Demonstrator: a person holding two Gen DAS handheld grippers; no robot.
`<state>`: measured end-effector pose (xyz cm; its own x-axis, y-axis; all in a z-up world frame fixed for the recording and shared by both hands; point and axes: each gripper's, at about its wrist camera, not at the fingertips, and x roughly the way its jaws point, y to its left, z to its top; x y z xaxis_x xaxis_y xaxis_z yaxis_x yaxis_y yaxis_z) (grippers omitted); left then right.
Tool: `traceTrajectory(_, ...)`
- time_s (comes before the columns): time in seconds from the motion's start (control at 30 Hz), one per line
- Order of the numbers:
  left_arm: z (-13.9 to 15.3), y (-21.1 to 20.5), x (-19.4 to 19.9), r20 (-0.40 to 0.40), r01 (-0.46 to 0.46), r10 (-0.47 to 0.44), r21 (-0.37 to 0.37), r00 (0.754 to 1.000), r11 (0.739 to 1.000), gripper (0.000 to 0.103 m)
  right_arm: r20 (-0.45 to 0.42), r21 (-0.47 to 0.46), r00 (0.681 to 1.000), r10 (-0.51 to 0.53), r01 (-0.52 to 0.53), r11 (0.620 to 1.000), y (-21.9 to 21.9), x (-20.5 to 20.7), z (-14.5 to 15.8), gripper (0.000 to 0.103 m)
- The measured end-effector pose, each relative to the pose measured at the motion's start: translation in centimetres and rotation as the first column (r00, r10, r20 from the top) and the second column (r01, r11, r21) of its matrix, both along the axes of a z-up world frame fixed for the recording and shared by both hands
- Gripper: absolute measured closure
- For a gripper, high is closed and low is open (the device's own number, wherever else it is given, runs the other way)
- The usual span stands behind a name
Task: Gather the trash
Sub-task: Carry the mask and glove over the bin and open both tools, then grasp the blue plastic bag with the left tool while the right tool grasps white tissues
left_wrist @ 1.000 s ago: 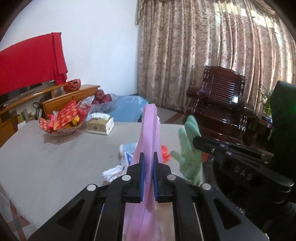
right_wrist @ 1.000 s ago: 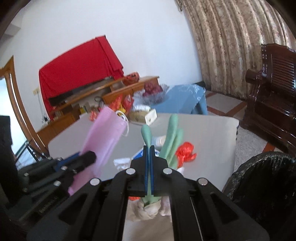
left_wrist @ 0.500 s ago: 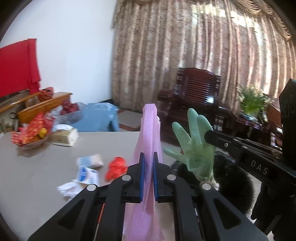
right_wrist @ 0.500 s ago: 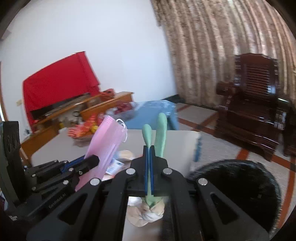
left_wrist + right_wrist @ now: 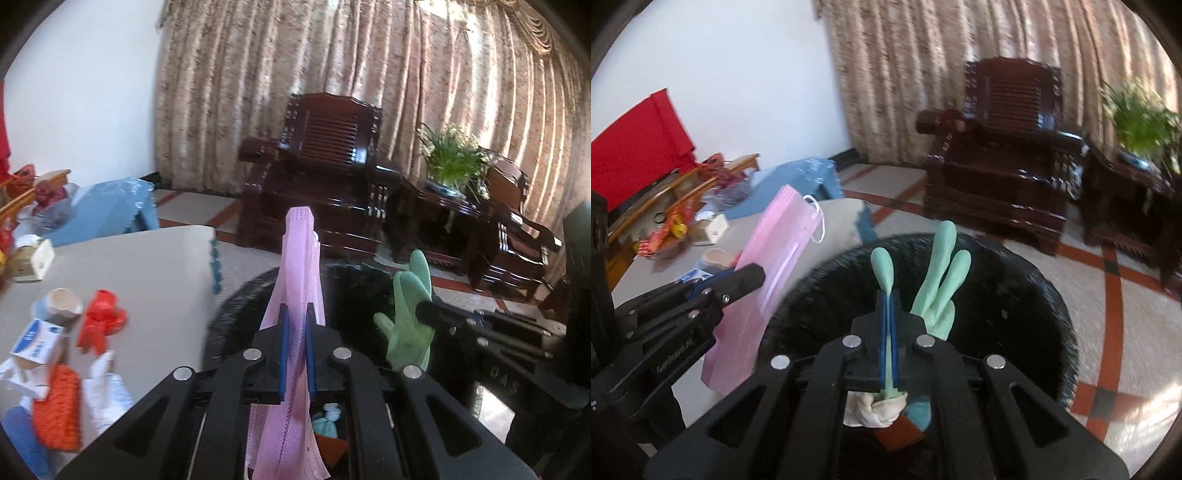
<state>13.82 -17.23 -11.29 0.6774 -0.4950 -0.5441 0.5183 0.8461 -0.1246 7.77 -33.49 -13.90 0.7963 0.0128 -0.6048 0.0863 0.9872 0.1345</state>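
Grey surface (image 5: 147,266) at left carries red wrapper (image 5: 101,319), eggshell (image 5: 62,301), small cartons; its edge stops just beside the black bin (image 5: 1034,280). Left gripper (image 5: 295,345) clamped on pink mask (image 5: 297,266), right gripper (image 5: 889,332) clamped on green glove (image 5: 938,288), both over the bin mouth. Open floor right of bin.

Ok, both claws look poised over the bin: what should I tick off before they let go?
1. Left claw clamps pink mask: ok.
2. Right claw clamps green glove: ok.
3. Glove over black bin opening: ok.
4. Mask fully past the bin rim: cannot tell; in the right wrist view it hangs near the table-side edge.
5. Room in the bin: ok, a few items lie low inside.
6. Table cleared: not ok, red wrapper remains.
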Motion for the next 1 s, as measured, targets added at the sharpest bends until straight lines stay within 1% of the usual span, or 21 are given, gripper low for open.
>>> traceTrajectory(0.13, -0.8, -1.7, 0.4, -0.019, 0.034, -0.035, -0.009, 0.999, 0.999, 0.095, -0.013, -0.007, 0.999, -0.03, 0.03, 1.0, -1.2, -0.7, -1.0, 0.101)
traceTrajectory(0.2, -1.0, -2.0, 0.4, -0.021, 0.044, -0.045, -0.014, 0.999, 0.999, 0.093, -0.015, -0.016, 0.999, -0.041, 0.041, 0.999, -1.5, -0.8, -1.0, 0.098)
traceTrajectory(0.23, -1.1, -2.1, 0.3, -0.021, 0.045, -0.046, -0.014, 0.999, 0.999, 0.089, -0.012, -0.024, 0.999, -0.047, 0.046, 0.999, -1.6, -0.9, -1.0, 0.098)
traceTrajectory(0.27, -1.1, -1.9, 0.5, -0.02, 0.045, -0.046, -0.015, 0.999, 0.999, 0.076, -0.01, -0.028, 0.999, -0.05, 0.049, 0.998, -1.7, -1.0, -1.0, 0.096)
traceTrajectory(0.3, -1.0, -2.1, 0.5, -0.019, 0.043, -0.044, -0.018, 0.999, 0.999, 0.063, -0.007, -0.03, 0.999, -0.053, 0.052, 0.998, -1.7, -1.1, -1.1, 0.09)
traceTrajectory(0.33, -1.0, -1.9, 0.5, -0.015, 0.035, -0.035, -0.023, 0.999, 0.999, 0.06, -0.004, -0.031, 0.998, -0.057, 0.057, 0.998, -1.8, -1.1, -0.9, 0.086)
traceTrajectory(0.37, -1.0, -1.7, 0.5, -0.014, 0.028, -0.028, -0.023, 1.0, 0.999, 0.057, 0.002, -0.031, 0.998, -0.062, 0.062, 0.998, -1.9, -1.4, -0.8, 0.077)
traceTrajectory(0.4, -0.9, -1.4, 0.6, -0.016, 0.022, -0.022, -0.021, 1.0, 1.0, 0.055, 0.006, -0.03, 0.998, -0.065, 0.066, 0.997, -1.9, -1.4, -0.7, 0.07)
traceTrajectory(0.43, -0.8, -1.2, 0.6, -0.014, 0.016, -0.017, -0.02, 1.0, 1.0, 0.054, 0.013, -0.03, 0.998, -0.068, 0.068, 0.997, -1.7, -1.5, -0.5, 0.066)
traceTrajectory(0.5, -0.4, -0.2, 0.5, 0.001, -0.006, 0.006, -0.013, 1.0, 1.0, 0.046, 0.028, -0.032, 0.997, -0.072, 0.073, 0.997, -1.3, -1.6, -0.1, 0.04)
traceTrajectory(0.53, -0.1, 0.4, 0.5, 0.008, -0.018, 0.018, -0.01, 1.0, 1.0, 0.044, 0.042, -0.036, 0.996, -0.075, 0.077, 0.996, -1.0, -1.7, 0.2, 0.033)
traceTrajectory(0.57, 0.1, 1.0, 0.4, 0.013, -0.029, 0.029, -0.009, 0.999, 1.0, 0.04, 0.052, -0.04, 0.996, -0.077, 0.079, 0.996, -0.8, -1.7, 0.4, 0.019)
traceTrajectory(0.6, 0.4, 1.8, 0.3, 0.024, -0.049, 0.049, -0.008, 0.999, 0.999, 0.036, 0.063, -0.047, 0.995, -0.077, 0.08, 0.996, -0.3, -1.7, 0.7, 0.01)
traceTrajectory(0.7, 1.2, 4.5, -0.3, 0.055, -0.1, 0.1, -0.002, 0.993, 0.995, 0.029, 0.071, -0.022, 0.996, -0.045, 0.047, 0.999, 0.8, -1.3, 1.3, 0.008)
traceTrajectory(0.8, 2.0, 7.0, -0.9, 0.079, -0.15, 0.149, 0.005, 0.986, 0.989, 0.027, 0.09, -0.003, 0.996, -0.001, 0.001, 1.0, 2.8, -0.9, 1.7, 0.008)
traceTrajectory(0.9, 2.4, 10.2, -1.9, 0.103, -0.224, 0.221, 0.02, 0.97, 0.974, 0.027, 0.099, 0.008, 0.993, 0.056, -0.057, 0.998, 5.3, -0.1, 2.0, 0.008)
traceTrajectory(0.97, 2.4, 13.0, -2.7, 0.117, -0.296, 0.29, 0.033, 0.95, 0.955, 0.027, 0.105, 0.014, 0.988, 0.11, -0.112, 0.994, 7.6, 0.4, 2.1, 0.008)
traceTrajectory(1.0, 2.4, 13.7, -3.0, 0.119, -0.315, 0.309, 0.037, 0.944, 0.948, 0.027, 0.108, 0.014, 0.984, 0.143, -0.146, 0.989, 9.0, 0.6, 2.2, 0.008)
